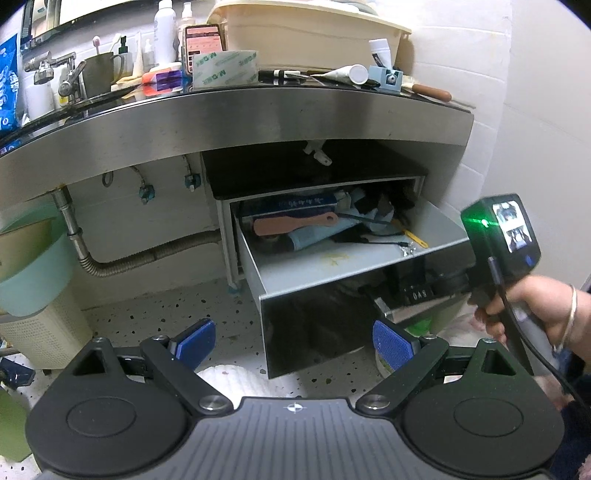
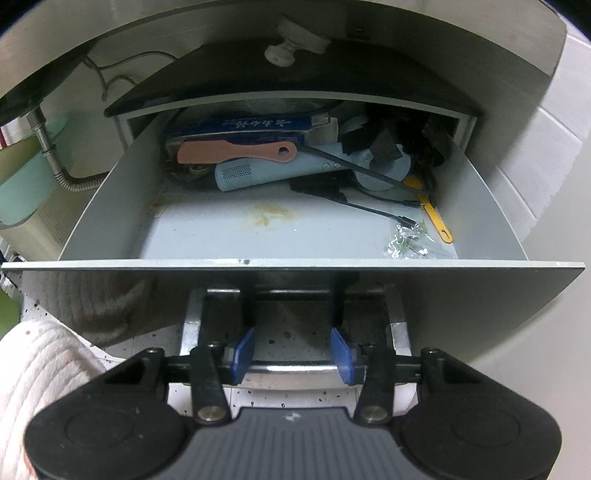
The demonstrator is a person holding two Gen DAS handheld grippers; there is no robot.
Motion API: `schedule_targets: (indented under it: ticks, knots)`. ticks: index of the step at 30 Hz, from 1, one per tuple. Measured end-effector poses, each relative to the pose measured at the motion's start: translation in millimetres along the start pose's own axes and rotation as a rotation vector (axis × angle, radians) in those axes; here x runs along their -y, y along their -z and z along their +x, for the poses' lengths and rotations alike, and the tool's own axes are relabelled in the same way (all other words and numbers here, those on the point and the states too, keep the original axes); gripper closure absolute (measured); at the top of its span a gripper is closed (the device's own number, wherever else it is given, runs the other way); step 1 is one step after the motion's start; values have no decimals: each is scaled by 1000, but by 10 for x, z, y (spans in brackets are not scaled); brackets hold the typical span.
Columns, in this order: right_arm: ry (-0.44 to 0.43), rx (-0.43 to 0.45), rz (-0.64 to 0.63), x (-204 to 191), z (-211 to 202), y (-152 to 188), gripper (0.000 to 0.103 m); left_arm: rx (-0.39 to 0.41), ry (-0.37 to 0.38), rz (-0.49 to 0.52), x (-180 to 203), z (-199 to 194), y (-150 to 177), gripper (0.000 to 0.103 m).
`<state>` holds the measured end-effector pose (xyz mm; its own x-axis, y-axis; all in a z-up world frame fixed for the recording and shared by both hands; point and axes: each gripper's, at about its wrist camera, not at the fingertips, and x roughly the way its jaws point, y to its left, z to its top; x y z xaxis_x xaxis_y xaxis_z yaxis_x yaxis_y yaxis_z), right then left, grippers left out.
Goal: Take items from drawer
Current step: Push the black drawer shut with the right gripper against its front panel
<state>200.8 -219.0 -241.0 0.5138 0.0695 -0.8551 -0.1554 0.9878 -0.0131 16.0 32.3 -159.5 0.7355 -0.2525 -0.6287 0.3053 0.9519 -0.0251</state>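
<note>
The grey drawer (image 2: 295, 263) stands pulled out under a steel counter (image 1: 236, 114). At its back lie a pink paddle (image 2: 236, 153), a light blue speaker-like device (image 2: 273, 170), a dark blue box (image 2: 240, 127), black scraps (image 2: 388, 140), a black cable (image 2: 369, 208), a yellow tool (image 2: 434, 218) and a small clear bag (image 2: 406, 242). My right gripper (image 2: 291, 354) is open low at the drawer front, its blue pads (image 2: 242, 354) astride the chrome handle (image 2: 291, 369). My left gripper (image 1: 293, 341) is open and holds nothing, below and left of the drawer (image 1: 332, 266).
The countertop is crowded: a tape roll (image 1: 225, 68), a cream basin (image 1: 306, 29), bottles and a tap (image 1: 55, 70). A ribbed drain pipe (image 1: 122, 264) and a teal bin (image 1: 33, 273) stand left of the drawer. White cloth (image 2: 44, 369) lies on the speckled floor.
</note>
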Motion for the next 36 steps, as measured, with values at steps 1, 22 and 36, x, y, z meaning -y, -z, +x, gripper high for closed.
schedule_targets:
  ticks: [1,22,36]
  knots:
    - [0,0,-1,-1,15,-15,59,-2,0,-3,-8,2,3,10]
    - [0,0,-7,17,189,-143,58,-8,-3,-20,-62,-4,11,10]
    - [-1,4,-7,44,232,-44,58,-16,-19,-4,-78,-42,28,10]
